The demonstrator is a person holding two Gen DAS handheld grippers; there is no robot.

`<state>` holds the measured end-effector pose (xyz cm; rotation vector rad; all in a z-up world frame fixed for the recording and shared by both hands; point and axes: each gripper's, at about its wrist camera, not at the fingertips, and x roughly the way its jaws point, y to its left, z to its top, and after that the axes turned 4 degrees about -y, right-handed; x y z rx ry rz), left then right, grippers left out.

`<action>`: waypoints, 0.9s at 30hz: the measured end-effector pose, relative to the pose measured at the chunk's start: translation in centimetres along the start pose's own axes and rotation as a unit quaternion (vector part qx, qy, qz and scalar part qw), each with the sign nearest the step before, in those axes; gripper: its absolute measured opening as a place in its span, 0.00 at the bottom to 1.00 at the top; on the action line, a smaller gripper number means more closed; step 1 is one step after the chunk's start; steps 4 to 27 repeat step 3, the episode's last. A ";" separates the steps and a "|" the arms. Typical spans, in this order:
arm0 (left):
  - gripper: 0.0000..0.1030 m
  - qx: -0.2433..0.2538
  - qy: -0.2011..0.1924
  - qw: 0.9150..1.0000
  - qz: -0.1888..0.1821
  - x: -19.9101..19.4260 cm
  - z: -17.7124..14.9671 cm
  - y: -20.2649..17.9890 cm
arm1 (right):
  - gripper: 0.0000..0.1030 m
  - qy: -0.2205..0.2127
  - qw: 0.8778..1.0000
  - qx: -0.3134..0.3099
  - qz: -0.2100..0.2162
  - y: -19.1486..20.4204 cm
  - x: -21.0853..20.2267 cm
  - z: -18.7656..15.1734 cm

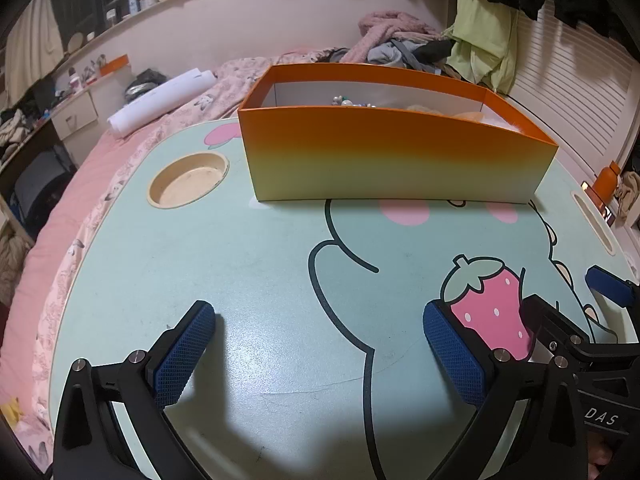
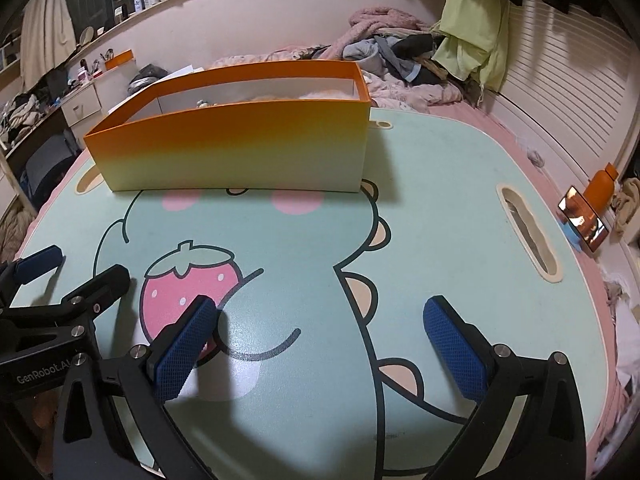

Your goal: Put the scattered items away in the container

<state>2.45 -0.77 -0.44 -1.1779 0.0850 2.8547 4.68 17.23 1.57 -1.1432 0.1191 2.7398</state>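
Observation:
An orange-to-cream box [image 1: 396,160] [image 2: 236,152] stands at the far side of a mint cartoon lap table [image 1: 240,264] [image 2: 440,208]. Small beads [image 1: 344,101] and something pale and fluffy [image 1: 496,118] show over its rim. My left gripper [image 1: 320,356] is open low over the near table, nothing between its blue pads. My right gripper [image 2: 320,348] is open too, over the printed strawberry [image 2: 192,280], with nothing in it. Each gripper shows at the edge of the other's view: the right gripper [image 1: 560,300] and the left gripper [image 2: 76,272].
The table sits on a pink bed with a heap of clothes [image 1: 400,44] behind the box. A round cup recess [image 1: 188,178] lies left of the box, a slot [image 2: 528,232] at the right. A phone [image 2: 584,224] and orange bottle [image 2: 602,186] sit right.

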 end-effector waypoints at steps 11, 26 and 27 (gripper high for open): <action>1.00 0.000 -0.001 1.000 0.000 0.0 0.1 0.1 | 1.00 0.000 1.000 0.000 0.000 0.0 0.0 0.0; 1.00 0.000 -0.001 1.000 0.000 0.0 0.1 0.1 | 1.00 0.000 1.000 0.000 0.000 0.0 0.0 0.0; 1.00 0.000 -0.001 1.000 0.000 0.0 0.1 0.1 | 1.00 0.000 1.000 0.000 0.000 0.0 0.0 0.0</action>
